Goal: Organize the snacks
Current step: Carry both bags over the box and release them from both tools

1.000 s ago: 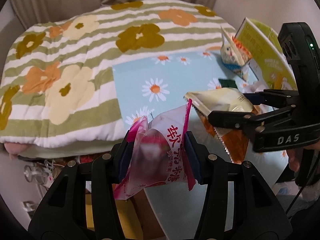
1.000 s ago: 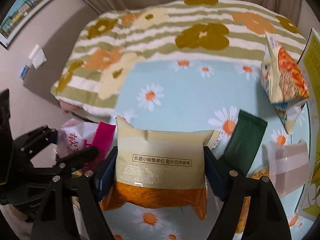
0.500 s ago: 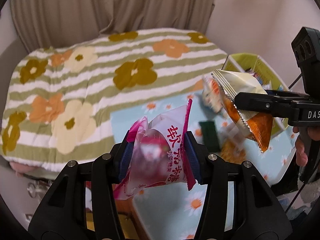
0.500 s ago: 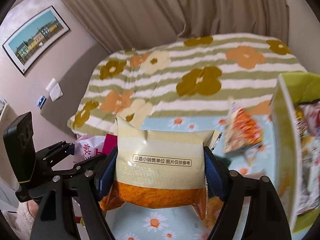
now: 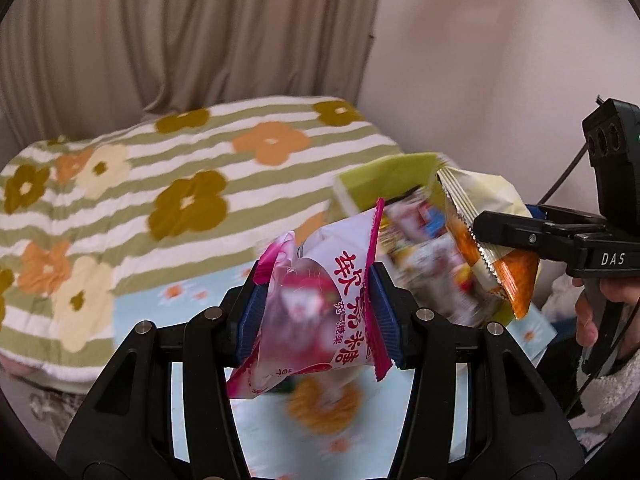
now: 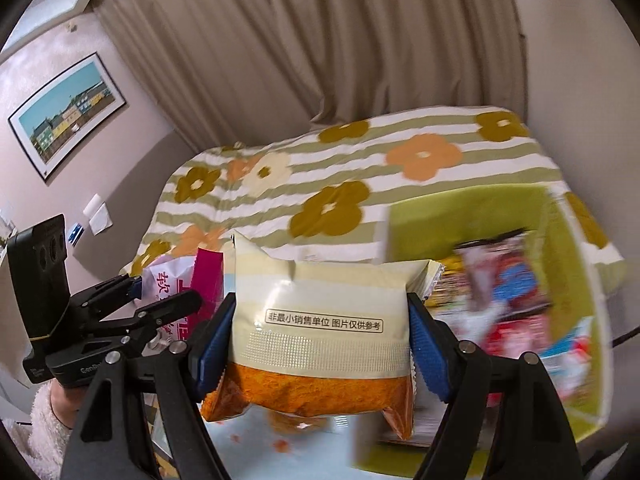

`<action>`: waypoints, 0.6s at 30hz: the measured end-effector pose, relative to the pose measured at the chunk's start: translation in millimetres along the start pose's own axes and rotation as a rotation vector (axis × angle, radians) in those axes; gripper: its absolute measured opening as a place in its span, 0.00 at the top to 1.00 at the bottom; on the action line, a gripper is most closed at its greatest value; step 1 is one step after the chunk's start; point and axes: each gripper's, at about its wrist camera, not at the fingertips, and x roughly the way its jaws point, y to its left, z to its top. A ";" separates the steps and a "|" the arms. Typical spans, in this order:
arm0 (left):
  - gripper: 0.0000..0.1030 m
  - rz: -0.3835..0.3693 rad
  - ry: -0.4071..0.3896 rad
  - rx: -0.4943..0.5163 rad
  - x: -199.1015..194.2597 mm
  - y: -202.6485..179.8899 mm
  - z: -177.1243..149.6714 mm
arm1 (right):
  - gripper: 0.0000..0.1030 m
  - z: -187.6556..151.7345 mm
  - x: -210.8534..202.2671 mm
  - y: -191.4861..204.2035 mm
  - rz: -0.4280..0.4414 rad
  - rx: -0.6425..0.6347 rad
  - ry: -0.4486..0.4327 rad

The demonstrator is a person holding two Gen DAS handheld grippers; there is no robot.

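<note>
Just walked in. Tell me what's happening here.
A person is sorting snacks with two handheld grippers. The left gripper is clamped on a pink candy packet; the right gripper holds a cream and orange snack bag. Both are raised near the green box that already holds snacks.

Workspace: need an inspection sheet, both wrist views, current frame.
Surface: blue daisy cloth, partly blurred.
Job's things: pink candy pack and cream-orange snack bag both held in air; green box already holds snacks.
Clutter: blurred orange item under the packs, unclear.
Grippers: left gripper shut on pink pack; right gripper shut on snack bag.
Cables: black cable behind right gripper.
Surroundings: floral blanket, curtain, framed picture.
</note>
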 end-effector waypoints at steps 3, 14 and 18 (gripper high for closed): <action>0.55 -0.031 0.004 -0.008 25.0 -36.8 14.7 | 0.27 4.0 -14.1 -32.4 -0.022 -0.004 0.003; 0.55 -0.095 0.110 -0.062 126.5 -96.4 50.9 | 0.27 9.9 -11.4 -120.8 -0.048 0.038 0.063; 0.34 -0.095 0.141 -0.048 153.1 -103.0 61.3 | 0.27 10.5 -4.6 -135.8 -0.053 0.061 0.072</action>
